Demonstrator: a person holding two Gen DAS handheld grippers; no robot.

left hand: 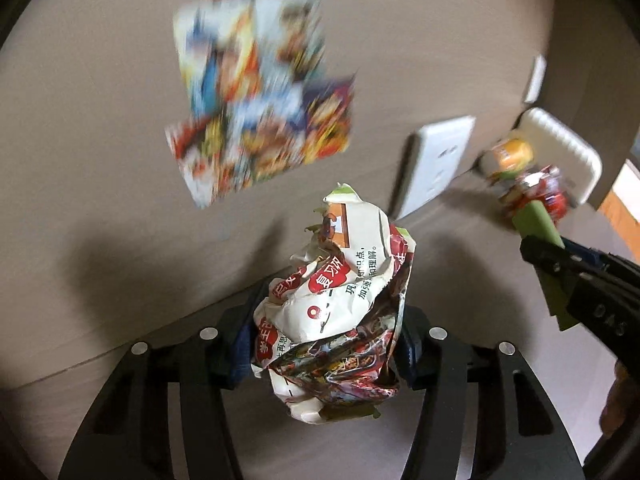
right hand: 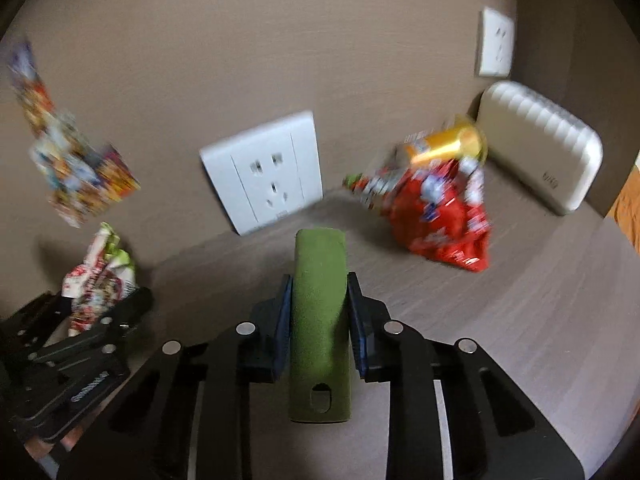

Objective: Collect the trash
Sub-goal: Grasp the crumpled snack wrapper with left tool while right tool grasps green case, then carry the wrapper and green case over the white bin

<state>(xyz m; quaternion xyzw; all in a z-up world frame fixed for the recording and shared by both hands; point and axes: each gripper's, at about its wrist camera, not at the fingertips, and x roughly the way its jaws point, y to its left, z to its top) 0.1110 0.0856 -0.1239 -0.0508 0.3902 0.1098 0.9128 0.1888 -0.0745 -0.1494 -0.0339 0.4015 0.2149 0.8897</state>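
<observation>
**Both grippers loaded at the corner of a brown tabletop**

Brown wall (right hand: 240,40) fills the background, meeting a grey-brown wood-grain tabletop (right hand: 500,320) along a low seam. On the wall hang colourful printed stickers (left hand: 260,92) (blurred, so their pictures cannot be read) and two white sockets, the nearer wall socket (right hand: 264,168) sitting just above the tabletop, the second socket (right hand: 496,42) higher up to the right. A cream ribbed device (right hand: 540,148) stands in the far corner against the wall.

Just in front of that device lies a red snack bag (right hand: 444,216) on the tabletop, with a yellow can (right hand: 448,146) resting at its upper edge; whether the can lies on the bag or behind it is unclear.

The left gripper (left hand: 326,344) has its jaws closed against a crumpled paper ball (left hand: 340,304), white with red printed characters, which bulges above and below the pads. The right gripper (right hand: 320,324) is clamped on a flat green strip (right hand: 320,320), felt-like, with a slot cut near its lower end; the strip stands upright between the blue pads (right hand: 283,320) and points toward the nearer socket. The two grippers are side by side, the paper ball left of the strip.
</observation>
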